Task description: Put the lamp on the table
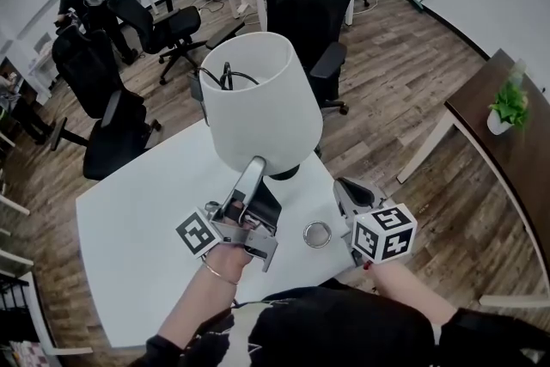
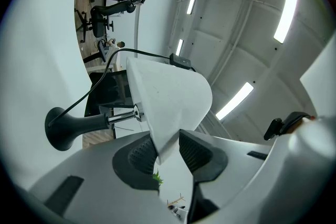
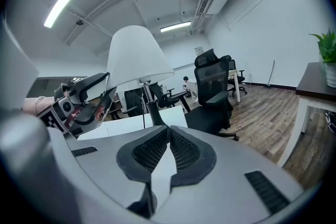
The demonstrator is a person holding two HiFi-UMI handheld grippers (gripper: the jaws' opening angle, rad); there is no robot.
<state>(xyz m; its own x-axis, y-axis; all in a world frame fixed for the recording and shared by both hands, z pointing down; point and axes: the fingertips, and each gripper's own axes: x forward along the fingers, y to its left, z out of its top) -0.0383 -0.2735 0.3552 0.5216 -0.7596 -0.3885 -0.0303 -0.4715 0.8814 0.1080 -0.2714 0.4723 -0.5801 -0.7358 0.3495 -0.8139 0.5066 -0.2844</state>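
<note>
The lamp (image 1: 258,112) is standing upright on the table (image 1: 129,228), stem vertical. I'm clamping its shade (image 2: 168,97) rim with the left gripper (image 2: 168,152). The right gripper (image 3: 168,145) is sitting closed, empty.

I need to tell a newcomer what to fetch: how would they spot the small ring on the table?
On the white table, look at the near edge, right of the base of the lamp. The ring lies flat there, just left of the right gripper: the only small silvery thing on the tabletop.
</note>
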